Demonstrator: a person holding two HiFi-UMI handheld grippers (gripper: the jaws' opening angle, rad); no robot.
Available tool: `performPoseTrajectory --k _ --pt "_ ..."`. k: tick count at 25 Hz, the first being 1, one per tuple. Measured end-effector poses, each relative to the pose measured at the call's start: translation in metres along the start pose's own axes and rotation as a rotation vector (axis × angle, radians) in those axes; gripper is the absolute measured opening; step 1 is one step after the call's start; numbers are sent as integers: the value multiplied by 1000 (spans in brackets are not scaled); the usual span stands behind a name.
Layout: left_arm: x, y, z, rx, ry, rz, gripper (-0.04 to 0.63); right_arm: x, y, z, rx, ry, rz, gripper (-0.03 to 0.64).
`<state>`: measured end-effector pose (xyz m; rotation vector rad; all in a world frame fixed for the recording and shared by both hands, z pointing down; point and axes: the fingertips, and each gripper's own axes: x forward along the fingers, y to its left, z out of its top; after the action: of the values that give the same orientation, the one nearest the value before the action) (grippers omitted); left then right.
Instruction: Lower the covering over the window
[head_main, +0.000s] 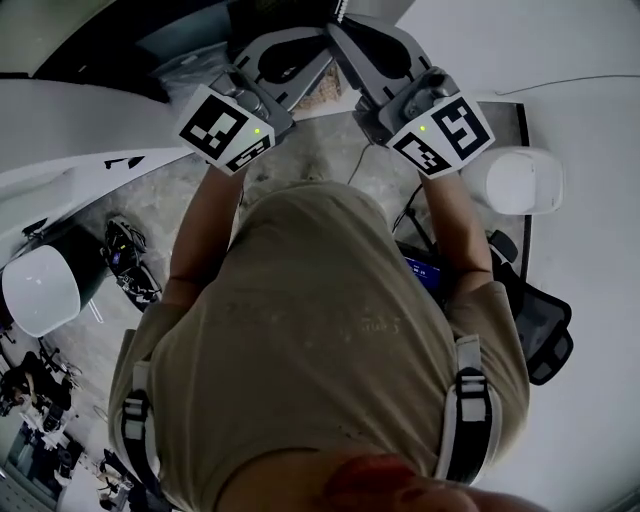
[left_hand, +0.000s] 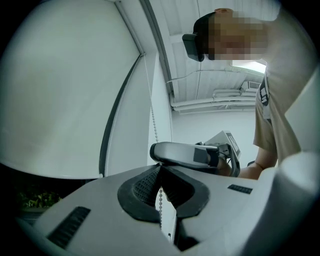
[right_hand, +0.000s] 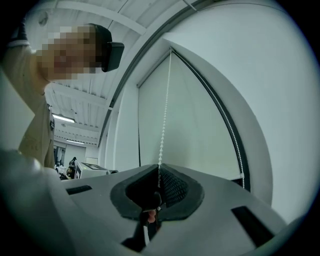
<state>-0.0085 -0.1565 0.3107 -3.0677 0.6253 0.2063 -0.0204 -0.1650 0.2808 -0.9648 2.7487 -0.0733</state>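
The white roller blind (left_hand: 60, 90) covers most of the window in the left gripper view and shows again as the blind (right_hand: 190, 120) in the right gripper view. A white bead chain (left_hand: 152, 115) hangs down its edge into my left gripper (left_hand: 160, 167), which is shut on it; beads continue below the jaws. My right gripper (right_hand: 159, 167) is shut on the bead chain (right_hand: 162, 125) as well. In the head view the left gripper (head_main: 300, 50) and right gripper (head_main: 355, 40) are raised close together ahead of me, the right one just beyond the left.
A dark strip of uncovered window (left_hand: 35, 195) with greenery shows under the blind's lower edge. A second chain strand (right_hand: 235, 145) runs along the dark window frame. On the floor stand a white round stool (head_main: 40, 290), a white tub (head_main: 525, 180) and a black bag (head_main: 540, 330).
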Motion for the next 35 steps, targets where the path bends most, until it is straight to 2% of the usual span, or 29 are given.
performPoseTrajectory --k 4,10,15,22,28,29,30,32,35 --pt "-3 -10 7 -1 18 -40 18 -6 7 7 22 -7 -12 6" --pt "-4 -15 12 -2 26 -95 18 -9 10 14 1 2 -39 6" --pt "-4 -17 15 10 34 -137 18 -6 8 38 -4 -44 -77 8" --pt "-1 -13 10 1 34 -187 18 2 -3 38 -19 -18 -126 8" --pt "-3 -8 8 17 -1 -166 20 -2 -11 39 -9 13 -114 6" --pt "-6 -3 6 -11 -15 -156 43 -6 -16 34 -5 26 -126 6" --pt "-10 4 7 -50 -34 -140 120 -10 -23 20 -2 59 -141 6" --pt "-15 17 20 -102 -73 -98 135 -22 -32 -22 35 161 -158 6" --pt "1 20 47 -60 -74 -97 137 -29 -27 -55 107 204 -128 6"
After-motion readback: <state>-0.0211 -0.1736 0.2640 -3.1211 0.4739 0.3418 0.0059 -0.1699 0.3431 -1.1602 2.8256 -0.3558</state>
